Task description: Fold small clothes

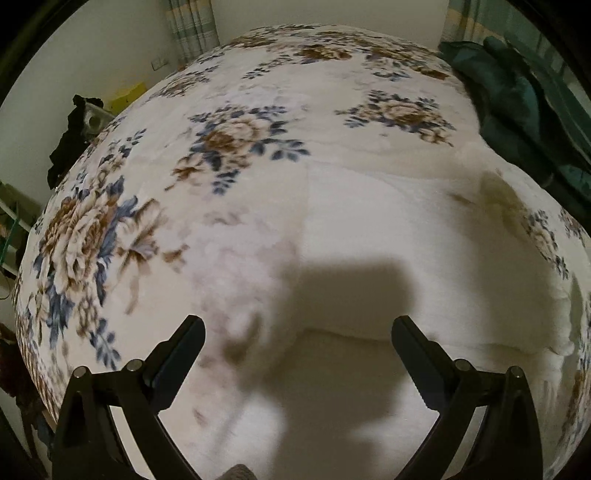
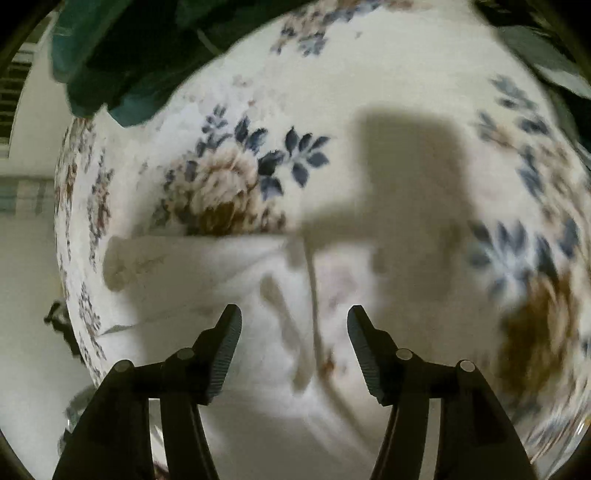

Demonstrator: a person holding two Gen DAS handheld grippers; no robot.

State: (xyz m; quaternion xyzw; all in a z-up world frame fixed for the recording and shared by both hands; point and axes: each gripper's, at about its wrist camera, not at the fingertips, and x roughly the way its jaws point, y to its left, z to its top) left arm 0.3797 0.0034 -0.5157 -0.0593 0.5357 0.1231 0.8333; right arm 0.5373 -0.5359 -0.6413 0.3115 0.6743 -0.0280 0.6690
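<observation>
A white garment (image 1: 388,229) lies spread flat on a floral bedspread (image 1: 229,140). It fills the middle and right of the left wrist view, with a fold ridge near the fingers. My left gripper (image 1: 297,328) is open and empty, hovering just above the garment's near part. In the right wrist view the same white garment (image 2: 207,273) lies below the flower print, with creases and a seam between the fingers. My right gripper (image 2: 294,317) is open and empty, close above the cloth.
Dark green clothing (image 1: 517,96) is piled at the bed's far right, also in the right wrist view (image 2: 110,55) at top left. A black item (image 1: 70,136) hangs off the bed's left side. Curtains (image 1: 192,29) and wall stand behind.
</observation>
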